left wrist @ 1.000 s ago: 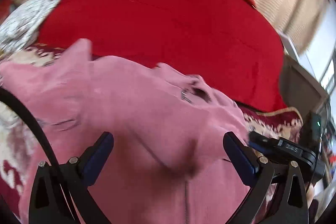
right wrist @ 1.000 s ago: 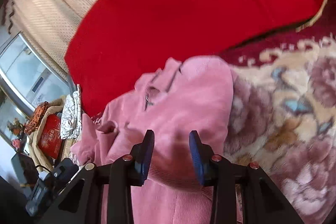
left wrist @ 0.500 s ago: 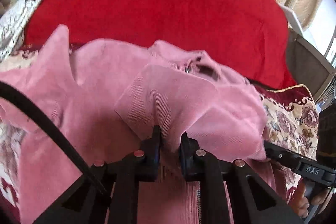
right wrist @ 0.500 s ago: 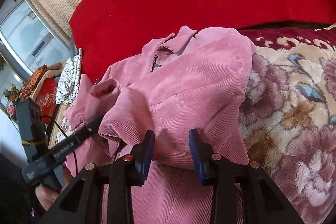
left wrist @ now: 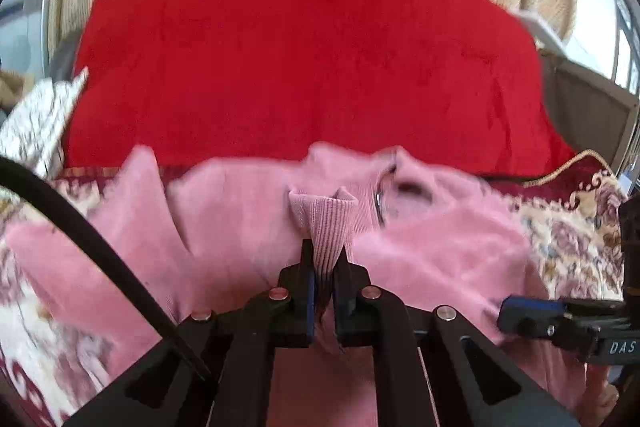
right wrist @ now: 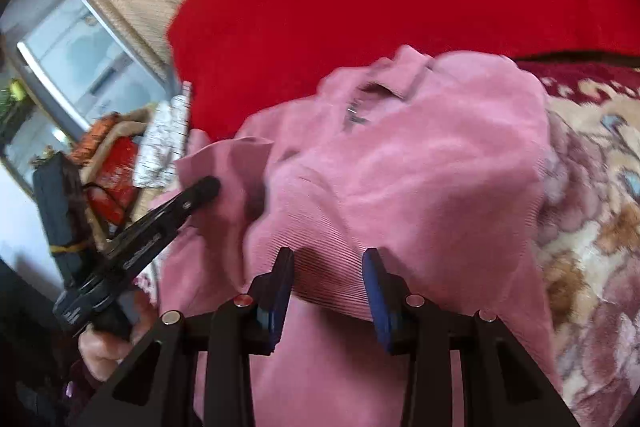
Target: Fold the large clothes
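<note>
Pink corduroy jacket (left wrist: 440, 247) on floral bedspread (left wrist: 572, 239), edges motion-blurred.
Left hand-held gripper (left wrist: 325, 267) pinches a raised fold; right hand-held gripper (right wrist: 327, 267) spread around a hem (contact unclear). Only the right view shows the collar flat.

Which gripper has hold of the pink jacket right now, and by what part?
The left gripper is shut on a pinched-up ridge of the pink jacket, left of its zipper and collar. The right gripper is open, with a folded edge between its fingers, not clamped.
</note>
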`<state>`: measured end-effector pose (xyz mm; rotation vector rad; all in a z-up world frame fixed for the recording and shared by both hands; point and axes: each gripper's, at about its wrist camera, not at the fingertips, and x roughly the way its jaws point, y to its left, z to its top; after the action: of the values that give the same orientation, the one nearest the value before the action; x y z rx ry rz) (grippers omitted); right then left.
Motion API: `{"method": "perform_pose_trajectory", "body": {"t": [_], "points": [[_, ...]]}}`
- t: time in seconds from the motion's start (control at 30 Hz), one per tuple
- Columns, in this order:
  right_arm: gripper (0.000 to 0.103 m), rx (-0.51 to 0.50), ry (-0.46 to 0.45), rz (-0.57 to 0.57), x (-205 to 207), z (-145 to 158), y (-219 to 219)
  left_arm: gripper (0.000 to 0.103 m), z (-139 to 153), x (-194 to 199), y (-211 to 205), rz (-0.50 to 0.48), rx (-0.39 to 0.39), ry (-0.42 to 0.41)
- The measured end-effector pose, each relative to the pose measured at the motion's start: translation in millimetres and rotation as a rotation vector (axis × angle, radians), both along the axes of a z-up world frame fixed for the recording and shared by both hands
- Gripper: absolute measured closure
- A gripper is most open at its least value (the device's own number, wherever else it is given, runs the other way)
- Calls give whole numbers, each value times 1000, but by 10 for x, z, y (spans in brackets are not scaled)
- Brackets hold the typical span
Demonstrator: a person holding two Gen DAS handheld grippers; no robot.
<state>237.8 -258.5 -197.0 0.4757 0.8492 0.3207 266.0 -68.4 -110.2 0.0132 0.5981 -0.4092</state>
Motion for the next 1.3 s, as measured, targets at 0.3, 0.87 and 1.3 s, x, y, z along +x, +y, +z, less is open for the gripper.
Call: {"method": "perform_pose_trajectory", "body": {"t": [0.3,0.87,1.3], "points": [[64,1,80,100,278,-216,528,32,160,27,807,132,4,-50],[44,-52,-2,95,211,-134,743,19,-553,32,3377,795,-629,253],[44,-44,-3,69,180,-111,602,19,-869,944,3281,721,-645,391]]}}
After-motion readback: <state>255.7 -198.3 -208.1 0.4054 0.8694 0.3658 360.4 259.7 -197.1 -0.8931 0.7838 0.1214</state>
